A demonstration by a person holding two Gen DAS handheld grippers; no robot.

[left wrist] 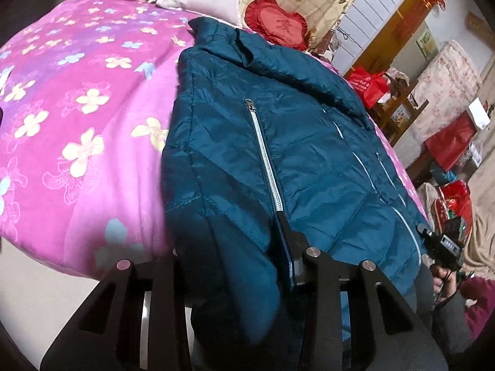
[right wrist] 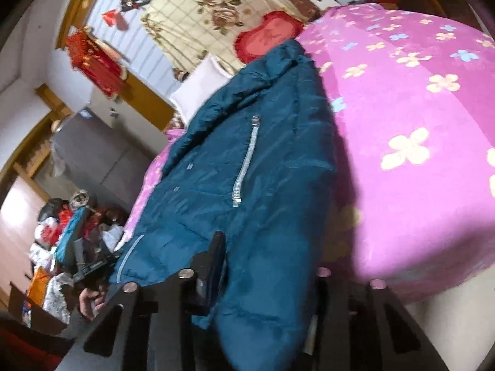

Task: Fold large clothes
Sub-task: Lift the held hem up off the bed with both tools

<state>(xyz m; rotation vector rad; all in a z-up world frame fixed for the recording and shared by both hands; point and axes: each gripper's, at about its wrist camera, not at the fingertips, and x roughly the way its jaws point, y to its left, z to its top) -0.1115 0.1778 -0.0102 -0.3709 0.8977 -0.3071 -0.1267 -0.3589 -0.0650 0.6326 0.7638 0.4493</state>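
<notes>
Both hands are low at the near edge, each with its gripper angled downward and forward. The left gripper (left wrist: 247,247) has its fingers (left wrist: 286,241) closed around a fat fold of the jacket (left wrist: 278,154); one dark finger lies flat against the cloth and the other is buried behind the bunch. The right gripper (right wrist: 266,266) is clamped on the hem at the other side, one finger (right wrist: 215,253) showing on top, the opposite one hidden under the fabric. From each camera you can spot the other gripper off to the side, with a hand (right wrist: 89,301) in a grey sleeve (left wrist: 451,318) wrapped round its handle.
</notes>
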